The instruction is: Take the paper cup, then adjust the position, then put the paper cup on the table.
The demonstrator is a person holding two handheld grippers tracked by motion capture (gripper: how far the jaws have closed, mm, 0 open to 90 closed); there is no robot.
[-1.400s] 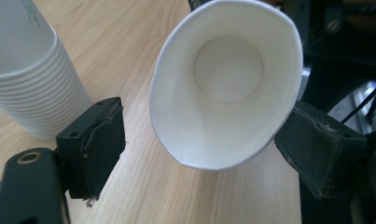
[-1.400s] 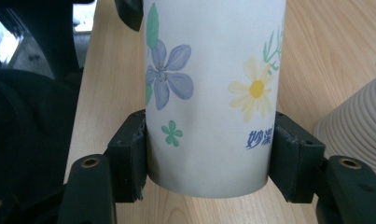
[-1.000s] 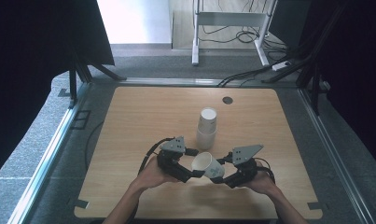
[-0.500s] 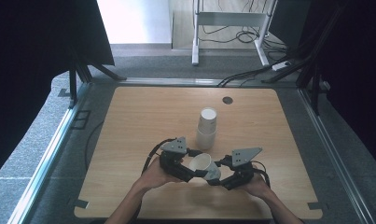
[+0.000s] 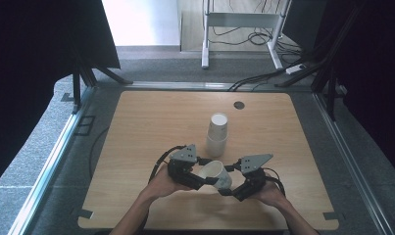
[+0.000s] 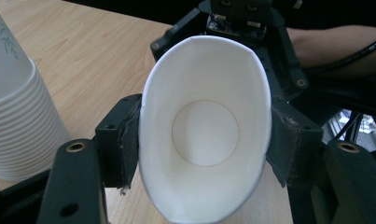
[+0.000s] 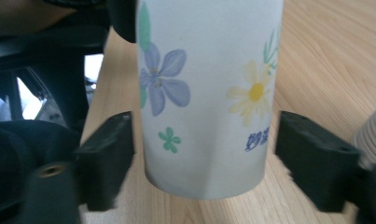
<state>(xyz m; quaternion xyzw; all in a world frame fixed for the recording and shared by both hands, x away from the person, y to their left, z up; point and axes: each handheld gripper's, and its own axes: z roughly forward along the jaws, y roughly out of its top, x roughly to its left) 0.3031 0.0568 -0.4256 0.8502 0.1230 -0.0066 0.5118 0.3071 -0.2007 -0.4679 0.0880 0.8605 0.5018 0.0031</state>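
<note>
- Moved since the earlier frames: the paper cup (image 5: 216,175), formerly carried mouth-up between the two grippers just in front of the stack, is now tipped on its side, its mouth turned toward the left gripper (image 5: 187,172).
- Left gripper: its jaws have just been closing and are now pressed on the cup's rim from both sides; in the left gripper view the rim (image 6: 205,128) is squeezed into an oval between the pads (image 6: 124,140).
- Right gripper (image 5: 240,185): its jaws have just been opening; in the right gripper view they stand apart on either side of the cup's base end (image 7: 206,107), a gap being visible at each pad, so no grip is held there.
- Meaning for the work, as judged: the single cup appears to have been handed from the right gripper to the left, and the right one is freed for a next move.
- Paper cup: white inside, printed outside with blue, yellow and green flowers; held just above the table near its front edge, between the two grippers.
- Stack of paper cups (image 5: 217,133): upright at mid-table, just behind the held cup, not touched by either gripper.
- Surface: a light wood-grain table (image 5: 146,127) with rounded corners; a small dark round insert (image 5: 239,105) is set near its far edge.
- Room: grey carpet (image 5: 48,142) around the table, black curtains (image 5: 33,44) at both sides, a white metal stand (image 5: 244,19) and loose cables (image 5: 263,78) beyond the far edge.
</note>
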